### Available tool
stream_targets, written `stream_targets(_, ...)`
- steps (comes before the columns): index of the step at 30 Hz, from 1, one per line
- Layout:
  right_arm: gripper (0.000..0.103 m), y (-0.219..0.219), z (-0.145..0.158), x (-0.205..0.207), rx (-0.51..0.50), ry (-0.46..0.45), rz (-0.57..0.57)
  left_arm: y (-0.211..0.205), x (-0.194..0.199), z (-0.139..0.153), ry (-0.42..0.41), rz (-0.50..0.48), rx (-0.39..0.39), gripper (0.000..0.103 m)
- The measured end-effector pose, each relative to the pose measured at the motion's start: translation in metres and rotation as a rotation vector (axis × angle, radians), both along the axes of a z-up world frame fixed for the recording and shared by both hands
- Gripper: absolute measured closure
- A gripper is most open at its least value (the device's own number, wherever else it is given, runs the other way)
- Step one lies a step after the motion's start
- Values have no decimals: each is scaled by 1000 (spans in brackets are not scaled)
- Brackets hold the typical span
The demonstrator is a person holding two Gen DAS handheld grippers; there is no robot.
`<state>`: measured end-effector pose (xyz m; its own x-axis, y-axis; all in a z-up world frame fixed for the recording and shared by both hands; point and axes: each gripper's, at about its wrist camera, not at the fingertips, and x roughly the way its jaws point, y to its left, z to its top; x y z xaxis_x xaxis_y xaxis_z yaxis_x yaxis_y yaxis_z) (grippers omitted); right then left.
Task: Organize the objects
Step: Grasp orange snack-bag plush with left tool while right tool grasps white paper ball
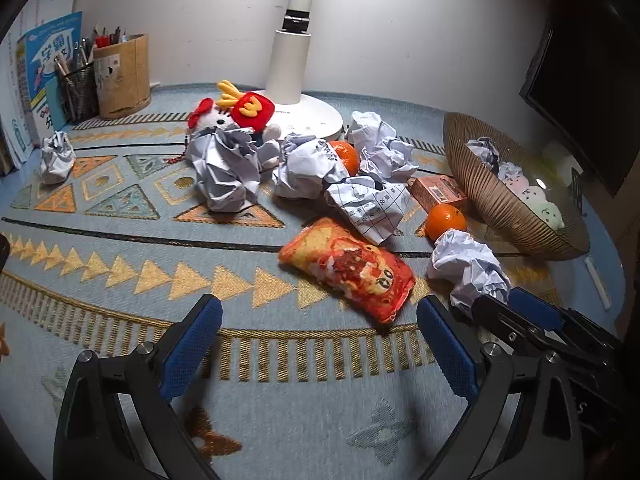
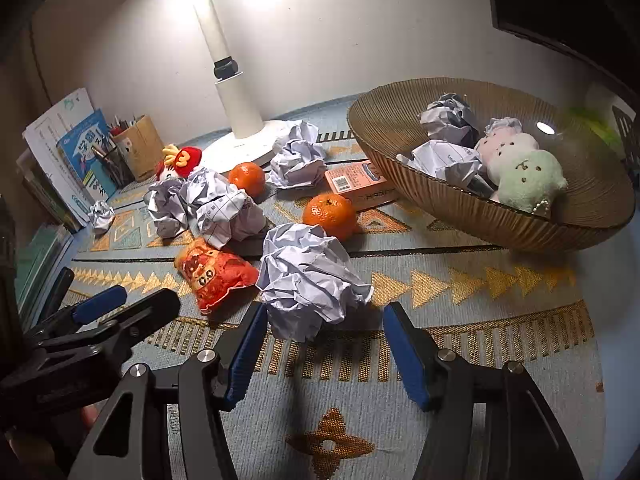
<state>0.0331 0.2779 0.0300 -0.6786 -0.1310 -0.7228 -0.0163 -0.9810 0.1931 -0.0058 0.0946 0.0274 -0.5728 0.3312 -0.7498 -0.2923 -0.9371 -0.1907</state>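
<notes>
A crumpled paper ball [image 2: 308, 284] lies on the patterned cloth, its near end between the fingertips of my right gripper [image 2: 325, 340]. The jaws stand apart, with a gap on the right side of the ball. The same ball [image 1: 468, 268] and right gripper [image 1: 514, 306] show in the left wrist view. My left gripper [image 1: 318, 320] is open and holds nothing. Just ahead of it lies a red-orange plush pouch [image 1: 348, 268]. More paper balls [image 1: 228, 168], two tangerines [image 2: 330, 216] [image 2: 248, 178] and a pink box [image 2: 352, 182] lie scattered further back.
A ribbed brown bowl [image 2: 440, 196] at the right holds paper balls and a pastel plush toy [image 2: 524, 176]. A white lamp base [image 1: 312, 116] stands at the back, with a red-and-white cat plush [image 1: 236, 114] beside it. Pen holders [image 1: 120, 76] and books [image 1: 40, 64] line the far left.
</notes>
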Motion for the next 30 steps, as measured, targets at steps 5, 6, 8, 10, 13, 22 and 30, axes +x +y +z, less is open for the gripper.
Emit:
stream_targets(5,46,25,-6,-1,-145,-17,-50,19,-25,-10,-90,15,49,5)
stream_targets(6,46,30,-8,-3,-180,-30,-47,22,-26,-11,-87,23,44,5)
stream_targets(8,46,37,-12,-6,-244,-49,-36,32,-28,-12,-69,29,-4,5)
stream_targets(10,46,40,-13,-6,-272,-45,-35,42,-30,-15,-48,41,-80,6)
stream_targets(13,46,37,-11,-5,-255,-40,-28,46,-25,-16,-36,42,-143,11)
stream_targets(22,46,12,-5,1,-125,-11,26,-29,12,-8,-40,-1,-75,36)
stream_targets(30,29,4,0,6,-85,15,44,-28,-5,-3,-25,-69,50,37)
